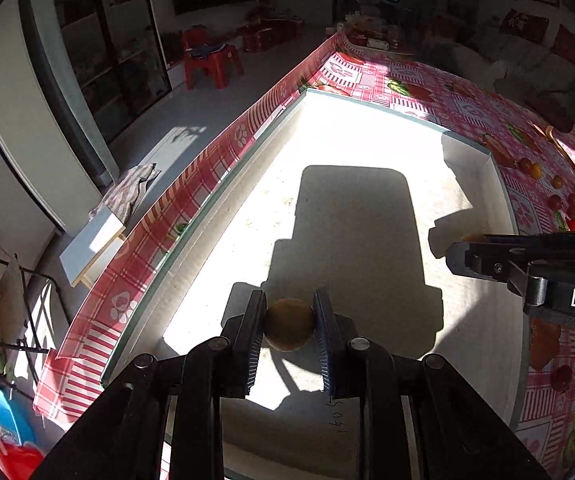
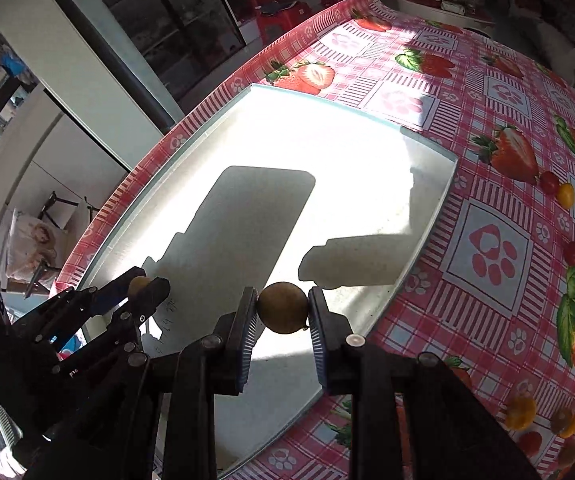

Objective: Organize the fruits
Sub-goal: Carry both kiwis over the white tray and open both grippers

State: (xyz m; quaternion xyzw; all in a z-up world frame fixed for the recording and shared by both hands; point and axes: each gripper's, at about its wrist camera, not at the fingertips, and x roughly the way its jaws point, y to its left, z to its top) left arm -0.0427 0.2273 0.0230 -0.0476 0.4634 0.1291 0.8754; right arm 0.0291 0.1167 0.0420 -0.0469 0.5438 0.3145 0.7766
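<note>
My left gripper (image 1: 289, 322) is shut on a small round brown fruit (image 1: 289, 324) and holds it above the near end of a white tray (image 1: 367, 136). My right gripper (image 2: 283, 312) is shut on a second round brown fruit (image 2: 283, 308) over the same tray (image 2: 367, 152). In the right wrist view the left gripper (image 2: 147, 284) shows at lower left with its fruit (image 2: 139, 283). The right gripper's tip (image 1: 463, 254) enters the left wrist view from the right. Small red, yellow and orange fruits (image 2: 567, 194) lie scattered on the tablecloth right of the tray.
The table carries a red-and-pink checked cloth (image 2: 487, 240) with strawberry prints. More small fruits (image 1: 555, 202) lie at its right side, some (image 2: 521, 412) near the front. Items (image 2: 439, 0) stand at the far end. A red stool (image 1: 211, 60) stands on the floor beyond the left edge.
</note>
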